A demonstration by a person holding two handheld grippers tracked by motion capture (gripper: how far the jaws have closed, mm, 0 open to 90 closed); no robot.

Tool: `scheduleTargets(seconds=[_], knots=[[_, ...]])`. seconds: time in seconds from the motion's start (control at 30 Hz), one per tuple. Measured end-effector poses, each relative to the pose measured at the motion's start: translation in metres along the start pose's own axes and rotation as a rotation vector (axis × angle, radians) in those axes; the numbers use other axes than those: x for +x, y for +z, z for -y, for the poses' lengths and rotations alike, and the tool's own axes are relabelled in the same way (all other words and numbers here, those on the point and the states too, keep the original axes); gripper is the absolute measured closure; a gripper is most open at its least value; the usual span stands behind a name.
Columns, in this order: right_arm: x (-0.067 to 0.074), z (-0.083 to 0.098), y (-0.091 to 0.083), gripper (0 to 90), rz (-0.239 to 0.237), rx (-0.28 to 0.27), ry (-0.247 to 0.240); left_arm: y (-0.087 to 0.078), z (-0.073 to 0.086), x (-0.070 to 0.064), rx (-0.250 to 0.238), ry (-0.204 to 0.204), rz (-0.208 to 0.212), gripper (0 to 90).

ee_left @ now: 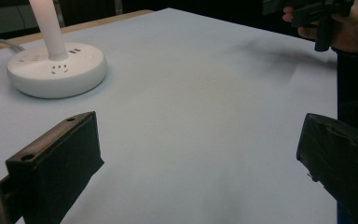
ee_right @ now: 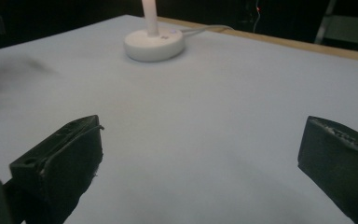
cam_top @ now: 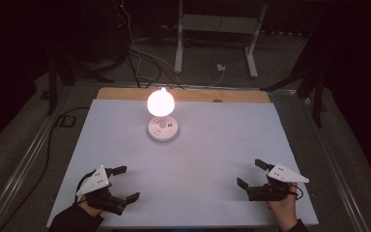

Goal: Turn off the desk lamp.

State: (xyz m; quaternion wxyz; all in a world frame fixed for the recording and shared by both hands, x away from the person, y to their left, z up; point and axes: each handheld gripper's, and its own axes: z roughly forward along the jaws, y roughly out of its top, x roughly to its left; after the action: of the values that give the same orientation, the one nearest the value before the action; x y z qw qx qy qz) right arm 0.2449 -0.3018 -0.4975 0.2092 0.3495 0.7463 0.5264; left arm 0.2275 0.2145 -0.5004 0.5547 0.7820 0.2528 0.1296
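Observation:
A lit lamp with a glowing round head [cam_top: 161, 102] stands on a round white base [cam_top: 163, 129] with sockets, at the far middle of the white table [cam_top: 212, 145]. The base [ee_left: 56, 70] appears at the upper left of the left gripper view, and the base [ee_right: 154, 44] is at the top of the right gripper view. My left gripper [cam_top: 125, 183] rests open near the front left corner, nothing between its jaws. My right gripper [cam_top: 252, 173] is open near the front right, also with nothing in it. In the left gripper view the other hand and gripper [ee_left: 317, 14] appear top right.
The room is dark beyond the table. A wooden strip [cam_top: 183, 94] runs along the table's far edge. Cables [cam_top: 140, 53] and a white desk frame [cam_top: 217, 29] lie on the floor behind. The lamp's cord [ee_right: 209, 29] trails off the far edge.

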Motion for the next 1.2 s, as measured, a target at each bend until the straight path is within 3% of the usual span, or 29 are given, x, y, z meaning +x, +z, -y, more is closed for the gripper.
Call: scheduleTargets(seconds=[0.23,0.57,0.77,1.2], knots=[[0.006,-0.002,0.002,0.0,-0.006,-0.006,-0.051,0.0,0.0,-0.001,0.011,0.004,0.005,0.4],[0.008,-0.002,0.006,0.0,0.013,-0.013,-0.04,0.001,-0.001,-0.004,0.029,0.023,0.016,0.4],[0.011,-0.004,0.007,0.0,0.013,-0.004,-0.063,0.002,-0.003,-0.007,0.037,0.042,0.015,0.4],[0.01,-0.007,0.003,0.0,0.044,-0.033,-0.052,0.004,-0.015,-0.011,0.044,0.042,0.043,0.4]])
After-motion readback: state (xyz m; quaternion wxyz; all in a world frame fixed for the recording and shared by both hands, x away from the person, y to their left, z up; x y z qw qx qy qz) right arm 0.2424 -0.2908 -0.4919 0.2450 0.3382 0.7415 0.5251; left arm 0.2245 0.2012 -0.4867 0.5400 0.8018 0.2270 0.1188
